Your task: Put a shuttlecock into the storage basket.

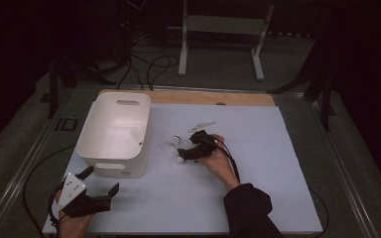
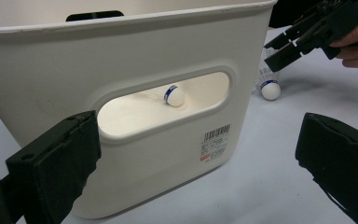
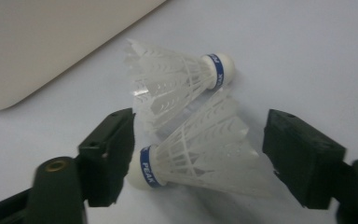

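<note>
While left tongs point(image 1: 100, 181) gape beside white bin point(image 1: 95, 130), right tongs point(image 3: 198, 156) spread around near shuttlecock point(image 3: 200, 156)

Three white shuttlecocks are on view: two lie on the table, one point(image 3: 177, 79) farther off and one point(image 3: 200, 154) nearer, and a third point(image 2: 174, 95) sits inside the bin. There is one white bin point(image 1: 129, 166), with two handle slots and a single barcode label point(image 2: 215, 142). Two black grippers are at the table, a left gripper point(image 1: 100, 180) and a right gripper point(image 1: 184, 151), each held in one of two hands point(image 1: 69, 225) point(image 1: 218, 161). One white sheet point(image 1: 278, 188) covers the one table, and a single white stand point(image 1: 218, 29) rests on the floor beyond.
</note>
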